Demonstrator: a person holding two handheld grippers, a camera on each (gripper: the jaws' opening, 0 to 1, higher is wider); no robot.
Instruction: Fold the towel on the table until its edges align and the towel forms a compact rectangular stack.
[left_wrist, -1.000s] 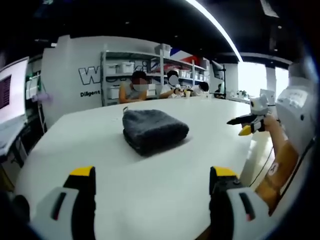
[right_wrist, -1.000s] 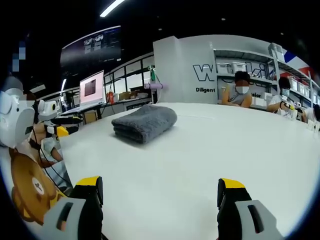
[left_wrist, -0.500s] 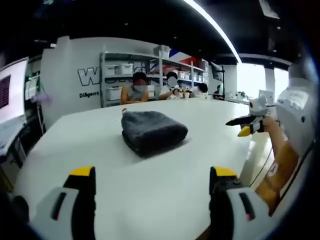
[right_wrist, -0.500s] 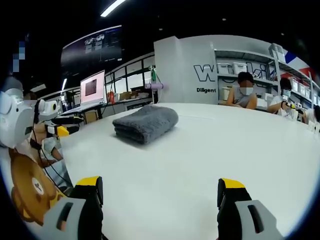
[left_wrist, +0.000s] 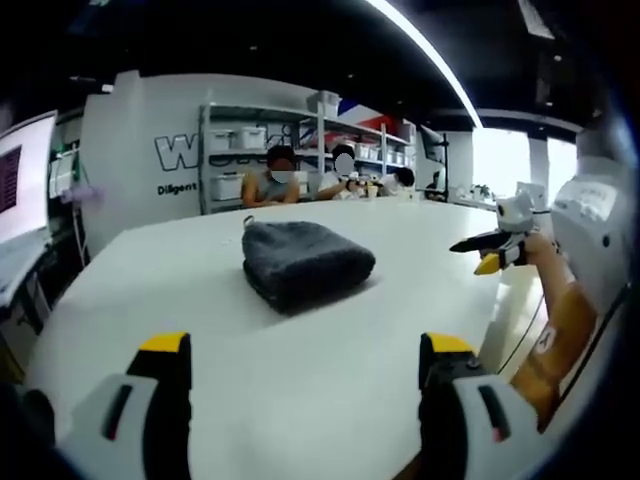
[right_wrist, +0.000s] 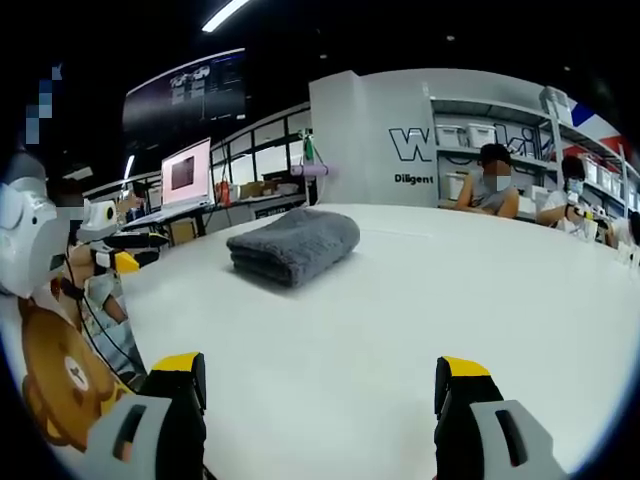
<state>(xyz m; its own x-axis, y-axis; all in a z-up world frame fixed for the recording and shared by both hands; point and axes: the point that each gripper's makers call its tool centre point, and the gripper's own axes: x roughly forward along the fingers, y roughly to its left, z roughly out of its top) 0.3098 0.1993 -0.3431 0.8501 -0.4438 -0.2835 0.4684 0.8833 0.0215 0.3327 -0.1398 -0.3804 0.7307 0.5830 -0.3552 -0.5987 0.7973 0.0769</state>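
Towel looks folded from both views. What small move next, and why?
Probably none beyond holding both tools back. The grey towel already lies as a compact folded stack on the white table, and the left tool and right tool are open, well short of it.

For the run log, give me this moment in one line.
towel: folded stack on table | left claw: open, clear | right claw: open, clear

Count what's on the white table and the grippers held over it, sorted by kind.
Folded dark grey terry towel: 1
Handheld grippers with yellow-tipped fingers, left gripper and right gripper: 2
Total: 3
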